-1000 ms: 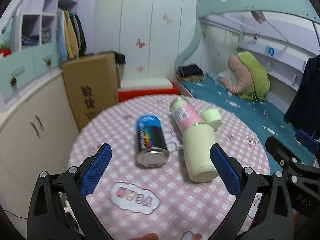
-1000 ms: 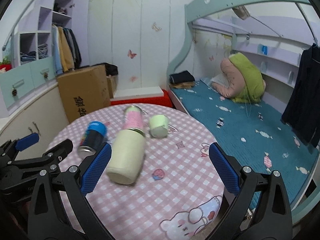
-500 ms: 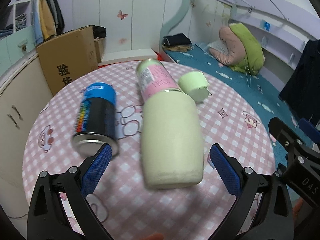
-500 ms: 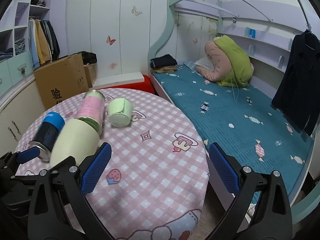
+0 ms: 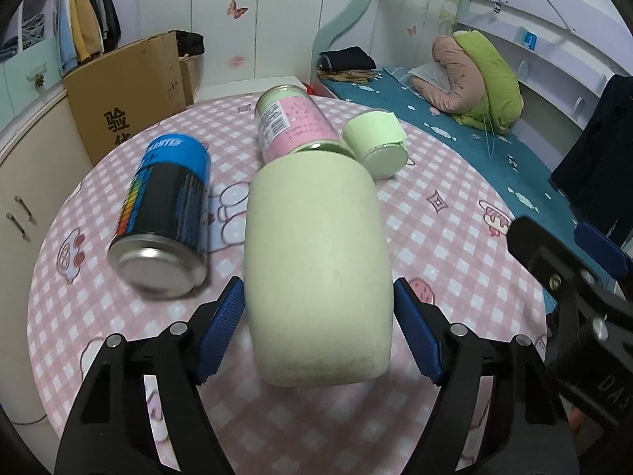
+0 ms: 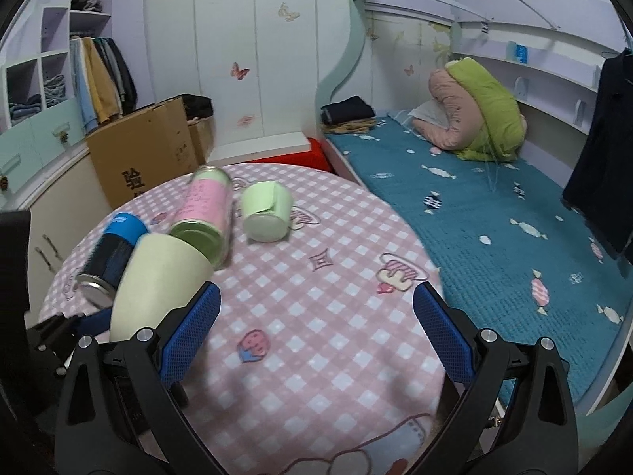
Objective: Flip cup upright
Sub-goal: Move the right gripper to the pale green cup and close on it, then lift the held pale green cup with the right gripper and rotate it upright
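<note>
My left gripper clamped on the tipped cup, my right gripper spread apart above the table

- My left fingers flank the lying pale green cup, one on each side of its near end, with no room to spare.
- Just left of it lies the blue-and-black can, with only a narrow strip of counter between them.
- The pink-labelled bottle touches the cup's far end; the small green cap lies just right of it.
- Between my right fingers the checked cloth lies bare, open toward the bed.
</note>
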